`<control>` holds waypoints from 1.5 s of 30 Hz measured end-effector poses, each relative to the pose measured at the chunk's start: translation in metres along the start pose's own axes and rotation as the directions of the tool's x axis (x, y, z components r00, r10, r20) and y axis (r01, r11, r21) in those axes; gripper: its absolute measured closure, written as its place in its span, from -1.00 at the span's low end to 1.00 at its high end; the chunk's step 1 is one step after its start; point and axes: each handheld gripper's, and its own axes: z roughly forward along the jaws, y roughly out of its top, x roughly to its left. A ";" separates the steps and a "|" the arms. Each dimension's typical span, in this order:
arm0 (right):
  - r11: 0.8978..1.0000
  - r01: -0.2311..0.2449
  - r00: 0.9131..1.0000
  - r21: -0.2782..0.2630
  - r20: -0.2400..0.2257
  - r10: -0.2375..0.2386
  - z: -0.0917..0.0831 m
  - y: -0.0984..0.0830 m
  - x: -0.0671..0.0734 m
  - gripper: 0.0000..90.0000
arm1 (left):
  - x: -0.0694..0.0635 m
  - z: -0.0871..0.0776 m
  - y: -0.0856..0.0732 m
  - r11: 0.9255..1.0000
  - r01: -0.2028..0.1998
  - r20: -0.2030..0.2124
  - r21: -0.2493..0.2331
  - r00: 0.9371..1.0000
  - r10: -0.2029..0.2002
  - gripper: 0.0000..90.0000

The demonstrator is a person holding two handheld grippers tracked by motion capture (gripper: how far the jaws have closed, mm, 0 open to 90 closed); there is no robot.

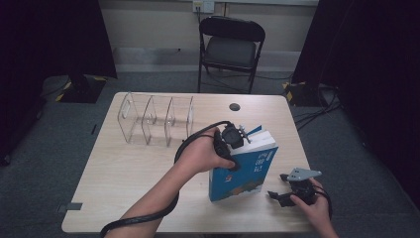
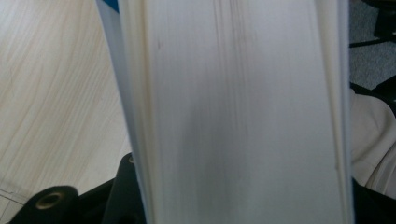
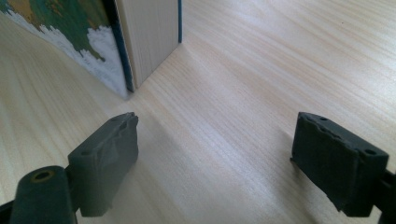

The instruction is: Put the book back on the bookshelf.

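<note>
Book [image 1: 242,171] stands upright on the table [image 1: 129,173], right of centre, blue cover facing the person, white page block on top. Left gripper [image 1: 236,139] comes down on the book's top edge from the left; in the left gripper view the page edges [image 2: 233,116] run up between the jaws and fill the gap wall to wall — jaws appear clamped on the book, though the pads themselves are hidden behind the paper, so contact is probable rather than certain.

Right gripper [image 1: 283,192] rests low on the table near the front edge, just right of the book and apart from it, with its grey plate on top. Its jaws are spread wide with only bare tabletop between them; in the right gripper view the book's lower corner [image 3: 140,46] sits ahead and to the left, untouched.

Surroundings: clear acrylic divider rack [image 1: 156,119] stands at the back left of the table, well apart from the book — nothing lies between the two. Small dark round hole [image 1: 235,106] in the tabletop behind the book. Black folding chair [image 1: 231,47] beyond the far edge.
</note>
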 end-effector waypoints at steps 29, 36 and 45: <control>1.000 0.002 1.000 0.000 -0.001 -0.002 0.000 0.000 0.000 -0.69 | 0.018 -0.035 -0.017 0.987 0.155 -0.028 0.030 0.988 -0.154 0.37; 1.000 -0.005 1.000 0.002 -0.001 0.005 0.000 0.000 0.000 -0.69 | 0.024 -0.048 -0.030 0.979 0.198 -0.051 0.043 0.979 -0.196 0.37; 1.000 0.000 1.000 0.003 -0.004 0.000 -0.001 0.000 0.000 -0.69 | 0.033 -0.065 -0.047 0.969 0.245 -0.057 0.028 0.968 -0.243 0.37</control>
